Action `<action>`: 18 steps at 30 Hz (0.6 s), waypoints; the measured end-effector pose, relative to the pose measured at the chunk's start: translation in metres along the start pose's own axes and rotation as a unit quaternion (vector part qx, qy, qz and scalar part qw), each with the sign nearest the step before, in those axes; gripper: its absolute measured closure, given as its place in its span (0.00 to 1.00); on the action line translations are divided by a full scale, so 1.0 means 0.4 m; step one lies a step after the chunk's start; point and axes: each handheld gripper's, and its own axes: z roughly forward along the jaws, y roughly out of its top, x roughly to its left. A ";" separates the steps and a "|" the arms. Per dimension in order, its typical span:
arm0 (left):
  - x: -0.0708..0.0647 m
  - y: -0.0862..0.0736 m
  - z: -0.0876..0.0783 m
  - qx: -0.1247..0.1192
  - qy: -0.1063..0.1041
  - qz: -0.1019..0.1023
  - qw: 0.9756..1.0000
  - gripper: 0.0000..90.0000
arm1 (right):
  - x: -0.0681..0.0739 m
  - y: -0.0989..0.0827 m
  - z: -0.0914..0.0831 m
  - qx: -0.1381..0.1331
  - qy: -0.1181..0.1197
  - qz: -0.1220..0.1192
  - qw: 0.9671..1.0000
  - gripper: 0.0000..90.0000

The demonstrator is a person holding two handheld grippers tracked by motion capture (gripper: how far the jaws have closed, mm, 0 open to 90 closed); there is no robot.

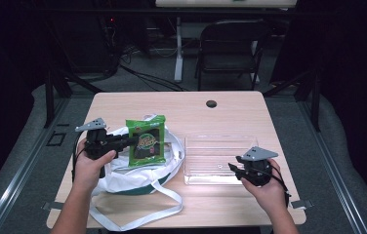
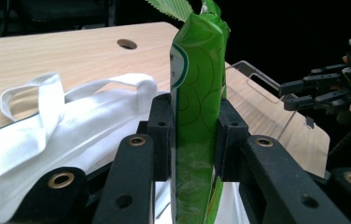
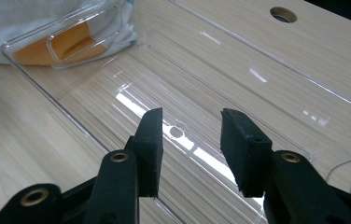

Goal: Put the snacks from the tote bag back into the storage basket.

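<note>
I take the clear plastic tray (image 1: 219, 161) as my landmark: a long, shallow, hard-walled transparent bin lying on the pale wood-grain table (image 1: 230, 105), its long axis running left to right across the table as the high view shows it. It looks empty, and the wood grain shows through its floor, which has one small hole in it

To the tray's left, touching or just beside its left end, lies the white cloth tote bag (image 1: 137, 175), soft and rumpled, its flat woven straps looping loosely toward the table's near edge

Above the bag, left of the tray, I hold the green snack packet (image 1: 146, 141) in my left gripper (image 1: 123, 142). It is a glossy, crinkly foil pouch with a serrated top seal, standing upright, long axis vertical. In the left gripper view the black pads clamp it flat across its thin sides (image 2: 197, 126), so the grip looks firm. The packet lies well clear of the tray's left wall, and I judge the coming move is a carry rightward and down into the tray; this hand is the one placed for it

My right gripper (image 1: 237, 168) sits at the tray's near right corner, its jaws partly open with nothing between them, pointing over the near wall at the tray floor (image 3: 190, 140)
</note>
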 end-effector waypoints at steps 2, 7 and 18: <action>-0.011 0.006 -0.001 -0.003 -0.003 0.006 1.000 0.81 | 0.002 0.005 -0.002 0.005 0.005 -0.006 1.000 0.68; -0.030 0.014 0.001 -0.009 -0.008 0.014 1.000 0.81 | 0.005 0.031 -0.007 -0.002 0.024 -0.013 1.000 0.70; -0.054 0.025 0.012 -0.015 -0.021 0.028 0.999 0.81 | -0.007 0.126 -0.024 0.017 0.073 -0.048 0.996 0.70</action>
